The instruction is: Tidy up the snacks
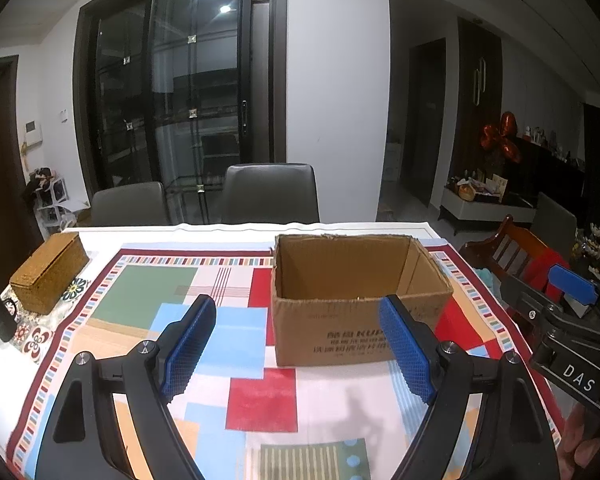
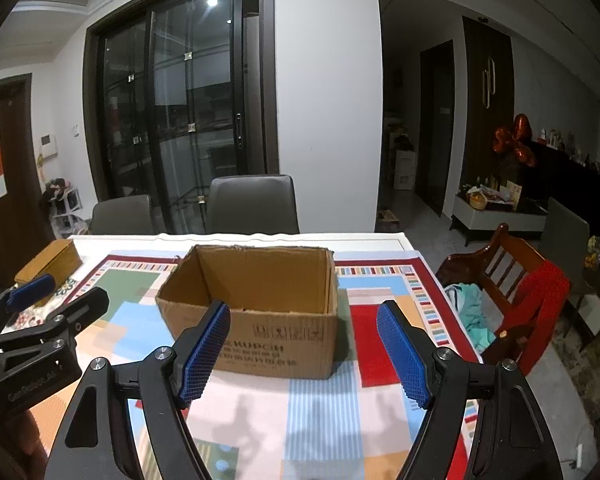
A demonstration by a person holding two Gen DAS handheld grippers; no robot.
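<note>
One cardboard box (image 1: 356, 304), two chairs (image 1: 270, 194), one woven box (image 1: 48, 276).

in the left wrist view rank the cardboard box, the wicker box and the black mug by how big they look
1. cardboard box, plainly the largest
2. wicker box
3. black mug, smallest, though it sits at the edge where the fisheye squeezes things, so its true size is unsure

Brown corrugated cardboard box (image 1: 352, 312) stands upright on the patterned tablecloth, top open, no flaps, upper rim ragged. Dark printed characters on the near side wall. What shows of the interior is bare; the floor is mostly hidden behind the near wall.
</note>
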